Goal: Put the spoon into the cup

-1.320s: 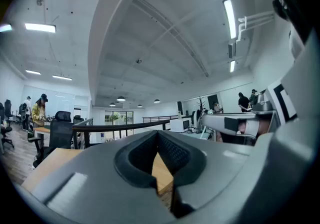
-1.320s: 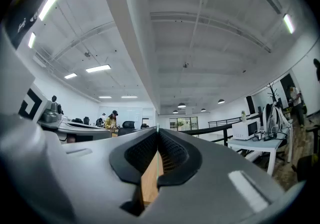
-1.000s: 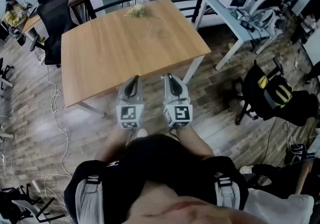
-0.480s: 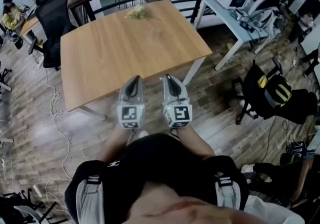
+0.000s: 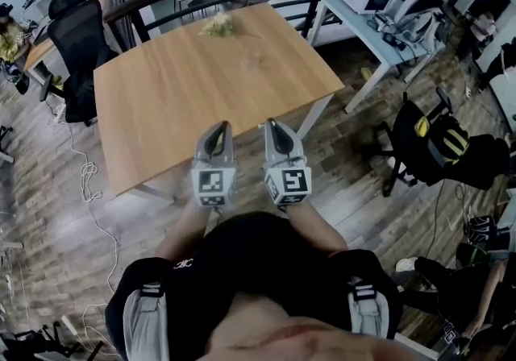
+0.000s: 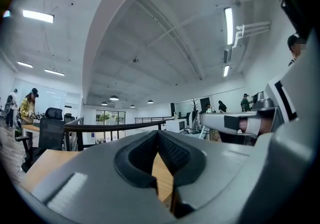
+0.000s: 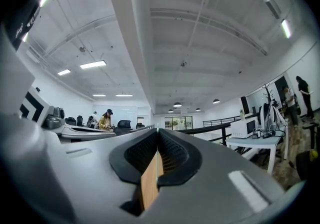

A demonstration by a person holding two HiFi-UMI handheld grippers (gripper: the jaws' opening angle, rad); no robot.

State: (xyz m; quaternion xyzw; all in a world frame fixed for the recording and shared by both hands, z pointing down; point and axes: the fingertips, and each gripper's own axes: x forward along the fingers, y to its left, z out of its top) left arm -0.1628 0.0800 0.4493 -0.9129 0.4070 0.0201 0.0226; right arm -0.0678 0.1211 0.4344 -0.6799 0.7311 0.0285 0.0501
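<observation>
Wooden table (image 5: 161, 93), blurry pale object (image 5: 218, 24) at far edge, perhaps the cup, left gripper (image 5: 219, 130), right gripper (image 5: 274, 127), fingers closed, empty.

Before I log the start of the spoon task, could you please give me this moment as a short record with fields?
Table: wooden, mostly bare
On table: small pale item at the far edge, too blurred to name
Left gripper: shut, empty, at the table's near edge
Right gripper: shut, empty, beside the left one
Spoon and cup: not made out
</observation>
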